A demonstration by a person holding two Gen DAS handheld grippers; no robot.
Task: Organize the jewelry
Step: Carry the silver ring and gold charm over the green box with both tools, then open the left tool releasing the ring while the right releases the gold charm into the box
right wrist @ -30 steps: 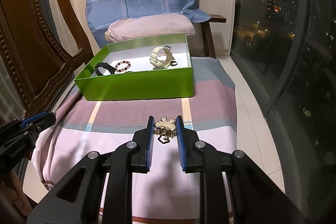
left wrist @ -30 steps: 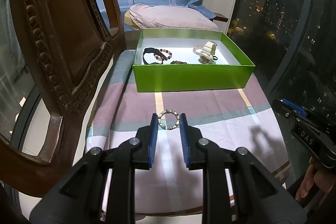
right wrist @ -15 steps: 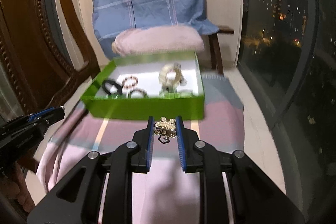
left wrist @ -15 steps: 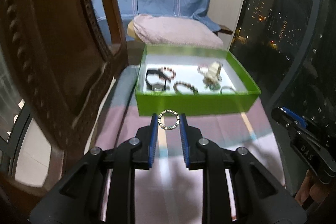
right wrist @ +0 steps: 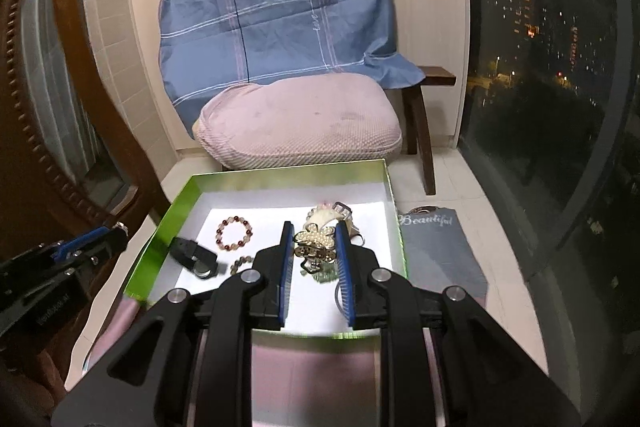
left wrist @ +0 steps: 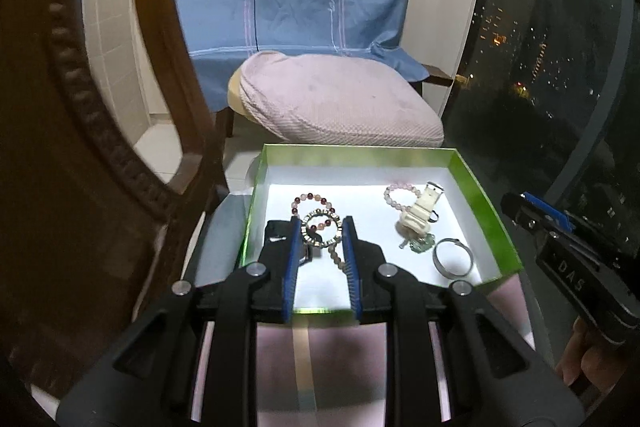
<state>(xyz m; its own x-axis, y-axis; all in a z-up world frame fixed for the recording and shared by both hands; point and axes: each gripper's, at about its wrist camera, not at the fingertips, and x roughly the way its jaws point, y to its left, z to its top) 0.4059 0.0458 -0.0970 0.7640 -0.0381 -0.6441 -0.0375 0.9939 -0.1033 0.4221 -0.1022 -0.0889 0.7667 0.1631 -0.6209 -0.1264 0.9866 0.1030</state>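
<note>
Green cardboard box [left wrist: 486,203] with white floor holds beaded bracelets, cream watch [left wrist: 420,209], silver ring [left wrist: 454,257]. Above it, left gripper [left wrist: 320,231] pinches studded ring-shaped bracelet [left wrist: 320,229]; right gripper [right wrist: 314,247] pinches pearl-and-gold brooch [right wrist: 314,243].

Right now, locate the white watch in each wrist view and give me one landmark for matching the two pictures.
Left wrist view: the white watch lies in the right half of the green box, right of the left gripper.
Right wrist view: the white watch sits mid-box, just beyond the right gripper, partly hidden by the pearl brooch it holds.
Shared landmark: the red-and-pink bead bracelet in the box's left half.
</note>
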